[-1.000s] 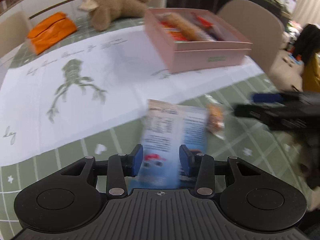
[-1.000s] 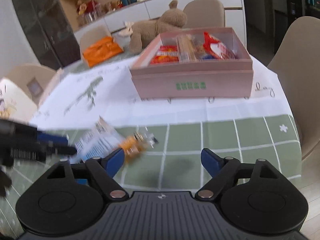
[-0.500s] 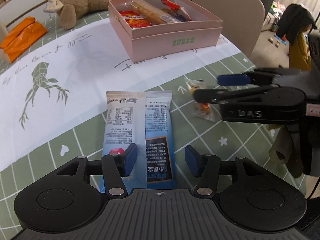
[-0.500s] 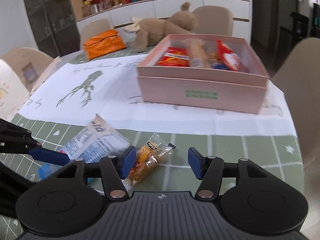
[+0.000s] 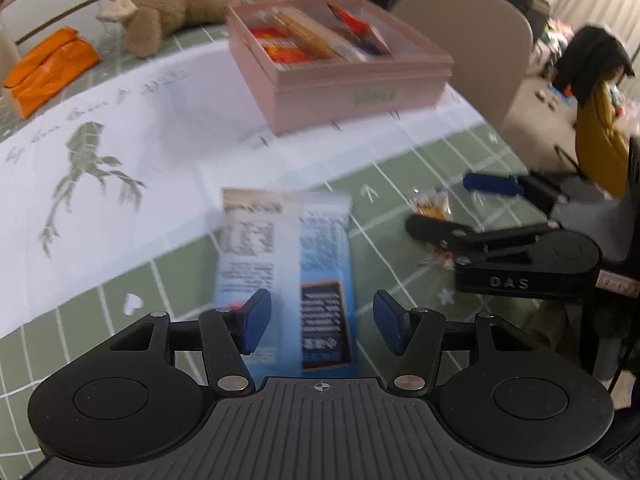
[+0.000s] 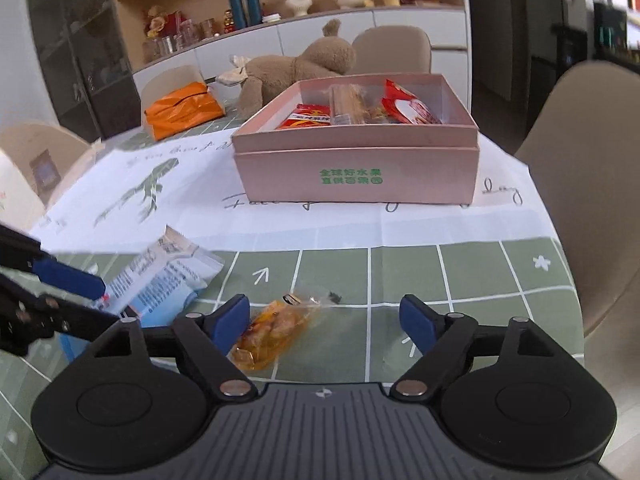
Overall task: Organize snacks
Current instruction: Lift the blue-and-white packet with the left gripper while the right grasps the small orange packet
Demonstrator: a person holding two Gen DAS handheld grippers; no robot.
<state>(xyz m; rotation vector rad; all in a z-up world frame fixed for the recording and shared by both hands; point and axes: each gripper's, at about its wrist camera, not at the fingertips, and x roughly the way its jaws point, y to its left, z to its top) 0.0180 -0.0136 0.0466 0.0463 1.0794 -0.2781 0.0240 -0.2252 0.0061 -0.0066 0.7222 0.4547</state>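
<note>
A blue and white snack packet [image 5: 288,256] lies flat on the green checked tablecloth. My left gripper [image 5: 320,328] hovers over its near end, jaws opening, pads clear of it. A small clear packet of orange snack [image 6: 276,330] lies between the widening jaws of my right gripper [image 6: 326,322], beside the left pad, not pressed. In the left wrist view the orange snack [image 5: 432,206] shows between the right gripper's fingers [image 5: 496,186]. The pink box [image 6: 356,164] with several snacks stands farther back. In the right wrist view the blue packet [image 6: 160,280] lies left, next to the left gripper's fingers [image 6: 68,278].
A white paper mat [image 6: 192,200] with a green drawing lies under the box. A brown plush toy [image 6: 300,66] and an orange bag [image 6: 182,110] sit at the far side of the table. Beige chairs [image 6: 592,184] stand around the table; its right edge is near.
The left jaws have let go of the blue packet, which now lies flat. The right gripper came down over the orange snack packet, narrowed its jaws, then widened them again.
</note>
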